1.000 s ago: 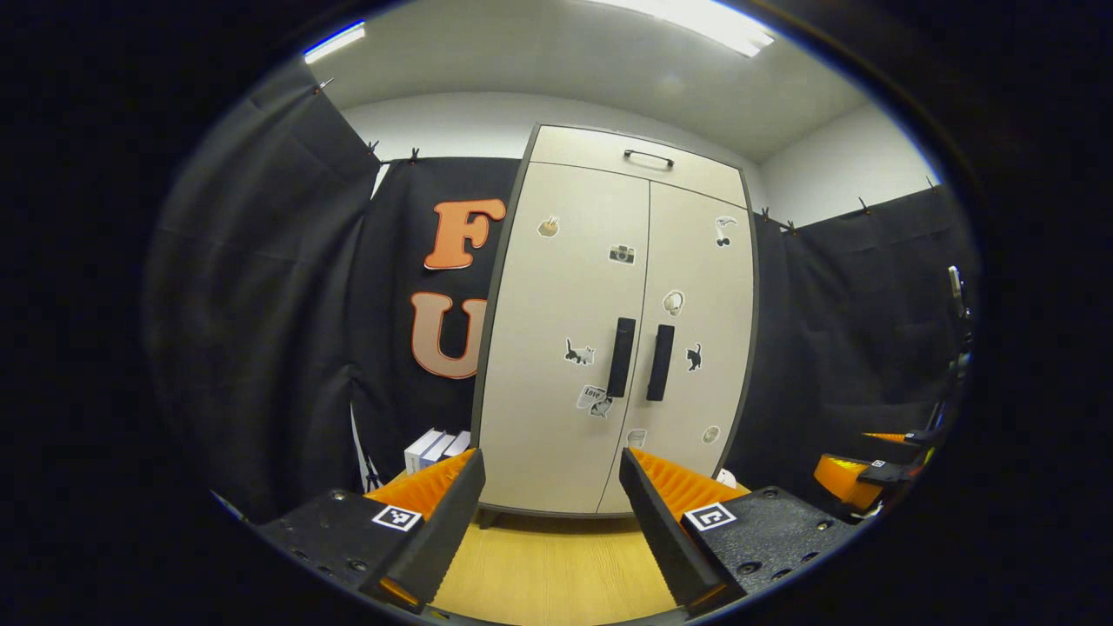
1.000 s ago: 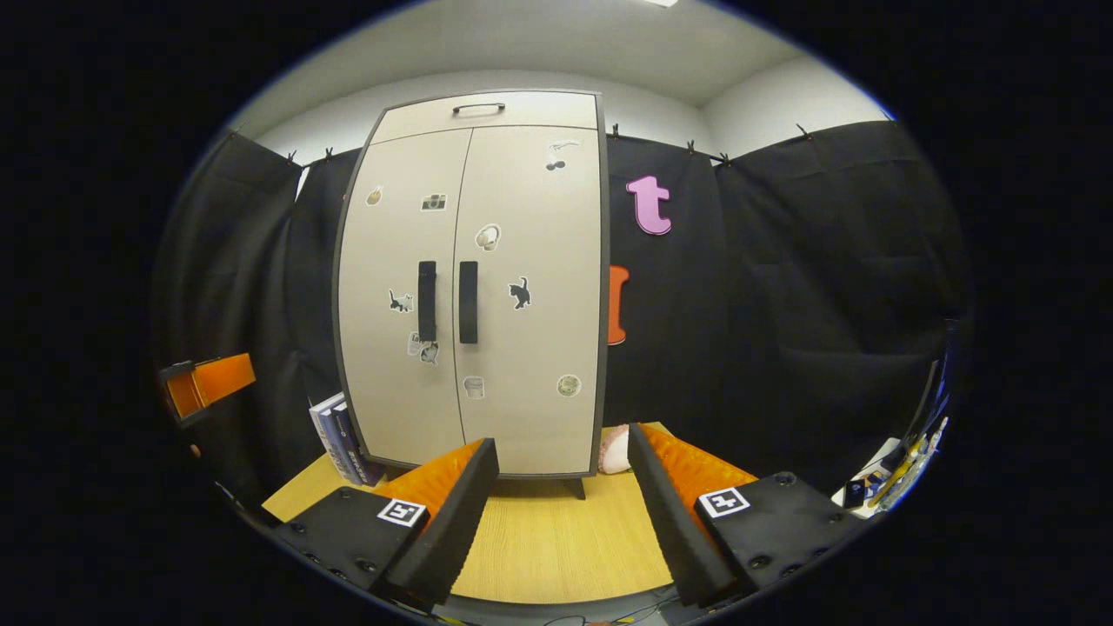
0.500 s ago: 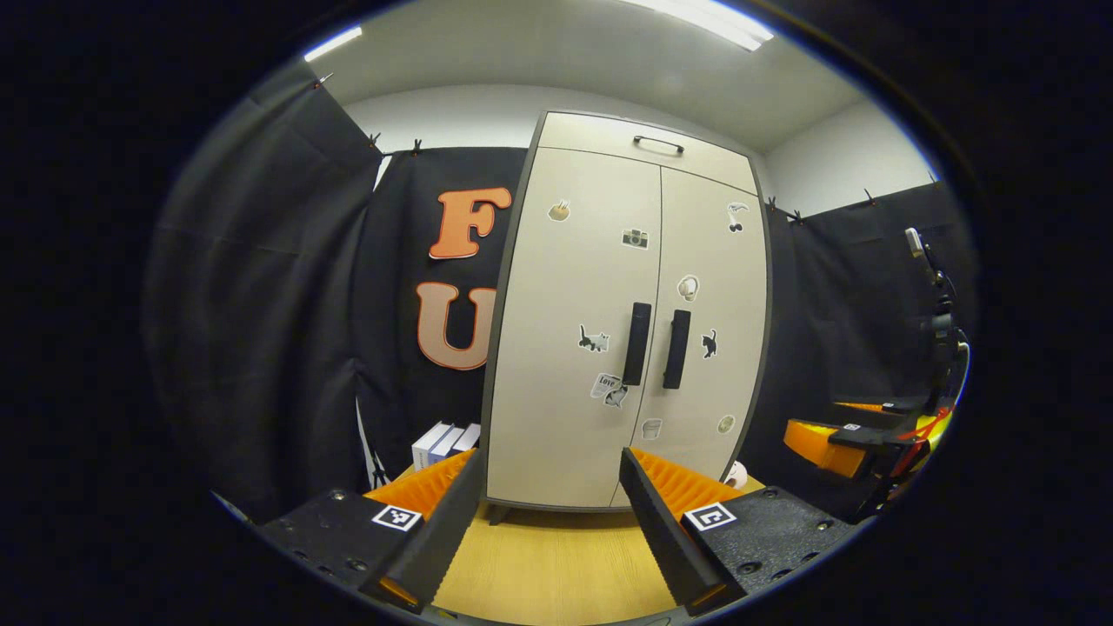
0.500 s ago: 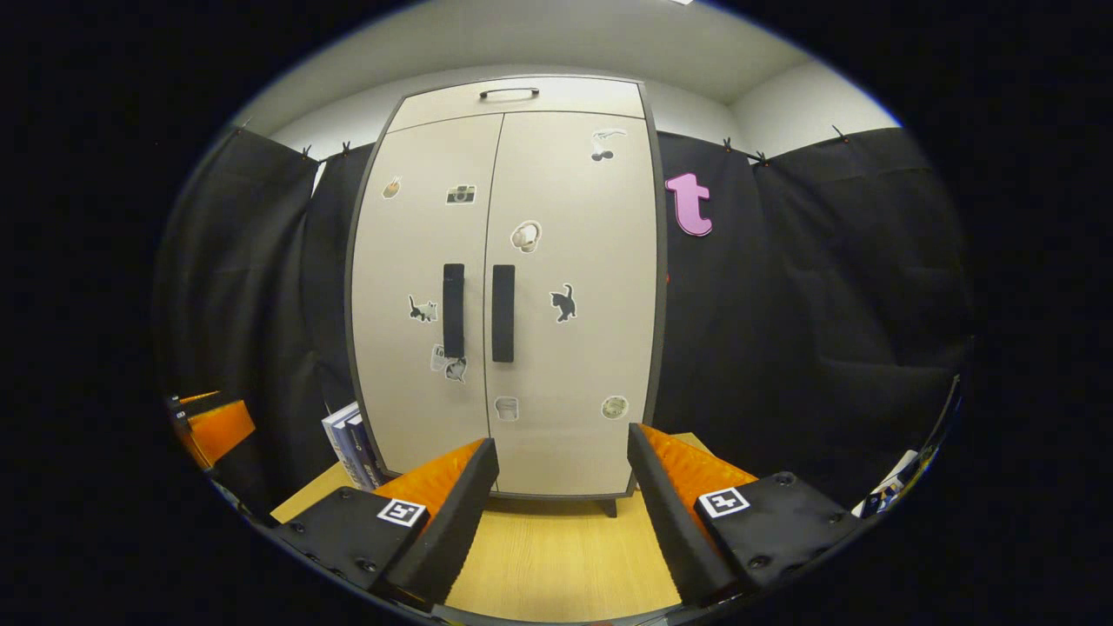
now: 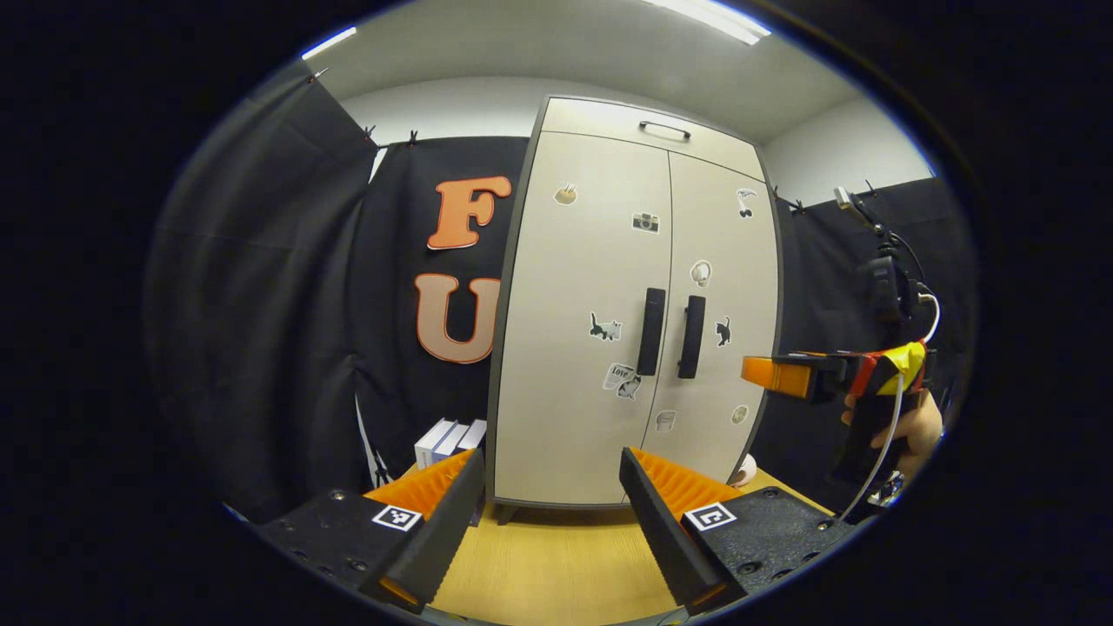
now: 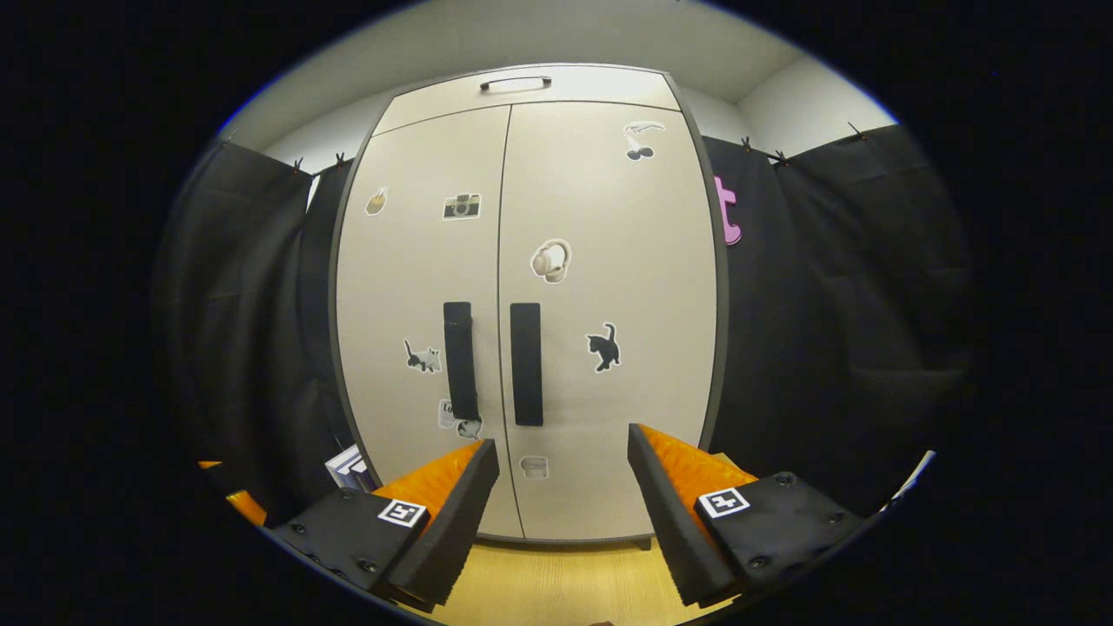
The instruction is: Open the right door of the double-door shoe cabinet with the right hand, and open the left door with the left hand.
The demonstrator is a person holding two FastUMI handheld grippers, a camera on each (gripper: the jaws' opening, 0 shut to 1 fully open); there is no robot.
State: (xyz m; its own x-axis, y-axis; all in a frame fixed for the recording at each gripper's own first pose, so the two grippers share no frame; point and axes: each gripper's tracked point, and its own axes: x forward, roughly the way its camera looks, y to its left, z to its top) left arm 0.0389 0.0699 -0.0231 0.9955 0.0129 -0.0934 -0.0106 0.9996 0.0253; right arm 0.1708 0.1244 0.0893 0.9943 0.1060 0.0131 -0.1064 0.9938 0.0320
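A beige double-door shoe cabinet point(image 5: 600, 261) point(image 6: 609, 217) with stickers stands on a wooden table, both doors closed. Two dark vertical handles sit side by side at the middle: the left door's handle point(image 5: 650, 331) point(image 6: 460, 360) and the right door's handle point(image 5: 691, 336) point(image 6: 526, 363). My left gripper point(image 5: 549, 513) is open, well short of the cabinet, low in front of the left door. My right gripper point(image 6: 563, 513) is open and closer in, below the right handle and apart from it. In the left gripper view the right gripper point(image 5: 787, 376) is raised at the right, held by a hand point(image 5: 909, 430).
A stack of books point(image 5: 448, 442) point(image 6: 352, 468) leans beside the cabinet's left side on the wooden table point(image 5: 548, 565). A drawer with a handle point(image 6: 515, 83) tops the cabinet. Black cloth hangs all around behind it. A small pale object point(image 5: 742, 474) lies at the cabinet's right foot.
Both grippers have moved toward the cabinet, the right one much more, rising toward handle height. The doors have stayed closed and both grippers have stayed open.
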